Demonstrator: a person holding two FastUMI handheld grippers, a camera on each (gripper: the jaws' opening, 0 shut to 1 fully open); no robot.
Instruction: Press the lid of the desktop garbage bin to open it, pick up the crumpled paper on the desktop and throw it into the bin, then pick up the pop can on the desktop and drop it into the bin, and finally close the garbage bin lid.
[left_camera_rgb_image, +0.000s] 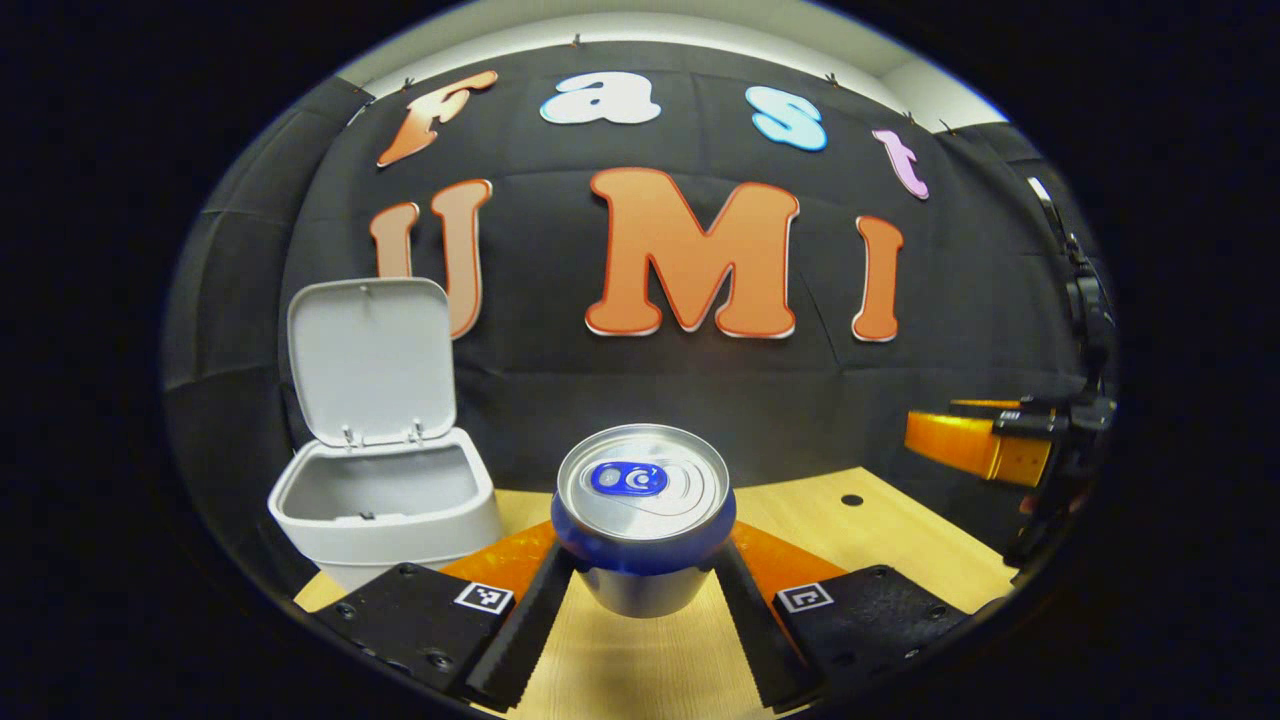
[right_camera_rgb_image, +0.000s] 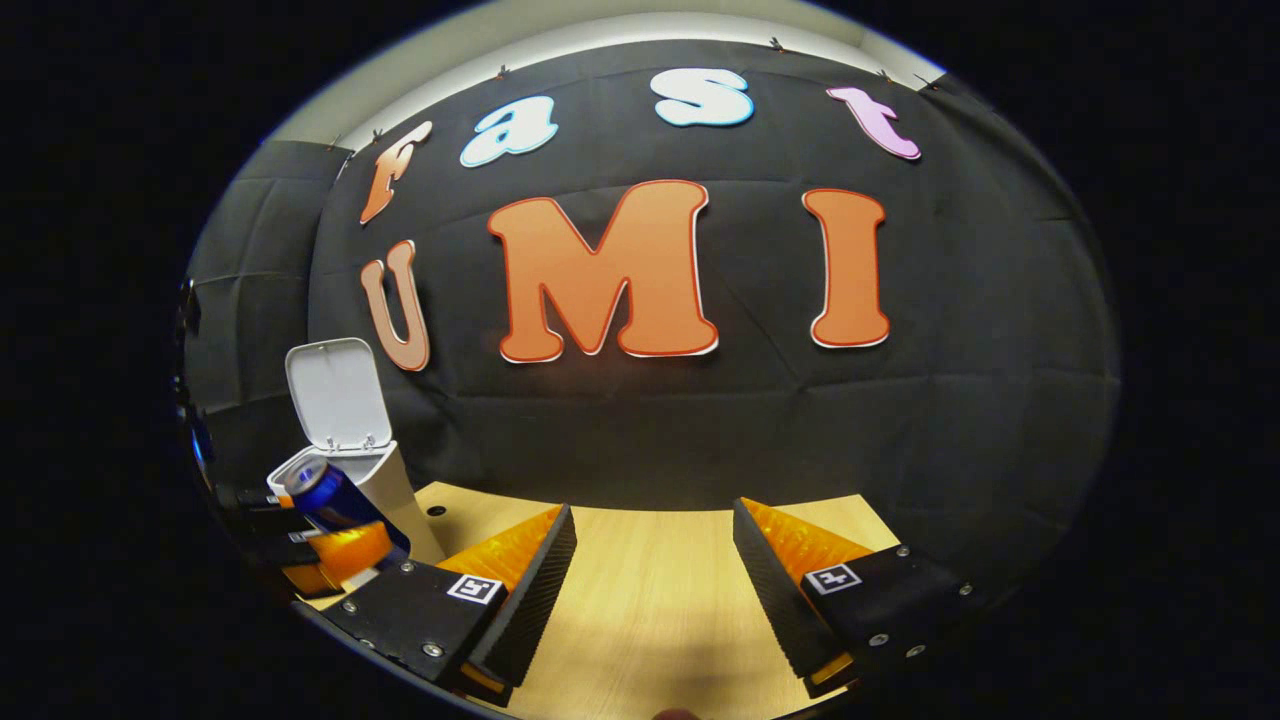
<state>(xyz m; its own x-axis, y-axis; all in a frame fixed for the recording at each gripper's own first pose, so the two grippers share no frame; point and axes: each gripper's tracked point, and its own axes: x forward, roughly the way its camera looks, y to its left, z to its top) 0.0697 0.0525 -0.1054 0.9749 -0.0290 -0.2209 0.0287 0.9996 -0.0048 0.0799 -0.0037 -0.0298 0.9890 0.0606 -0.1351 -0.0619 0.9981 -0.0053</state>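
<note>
Left gripper view, left to right. Bin (left_camera_rgb_image: 385, 495) stands at the tabletop's (left_camera_rgb_image: 900, 540) far left edge, against the booth wall. Lid (left_camera_rgb_image: 370, 360) is swung up and back on its rear hinge and stands near vertical, so the mouth is fully exposed from above and from the gripper's side. Judgement: lid is left up because a drop is still due. Inside of the bin shows pale wall; the floor is hidden, so cannot tell whether the paper lies in it.

Can (left_camera_rgb_image: 643, 515) sits just right of the bin in this view, held by the left gripper (left_camera_rgb_image: 643, 585). Both fingers press on its side wall from opposite sides, below the top rim. Can is upright, lifted clear of the tabletop; wood shows under its base. Holding it low on the body keeps the top free and the can vertical, which suits a straight release over the mouth. Can's look: silver top with a blue pull tab, blue band below the rim, pale lower body, no dents seen.

At the right edge of this view, the right gripper (left_camera_rgb_image: 985, 450) hangs above the tabletop, well apart from the can.

Right gripper view. Bin at far left, lid up; the can shows tilted here, just in front of the bin's mouth, near its rim. Right gripper (right_camera_rgb_image: 655, 580) has its jaws spread wide over bare wood, holding nothing. Judgement: it is parked clear so the left arm has room.

Step in hand, as judged: carrying the can to the bin. Lid closing not yet done.
</note>
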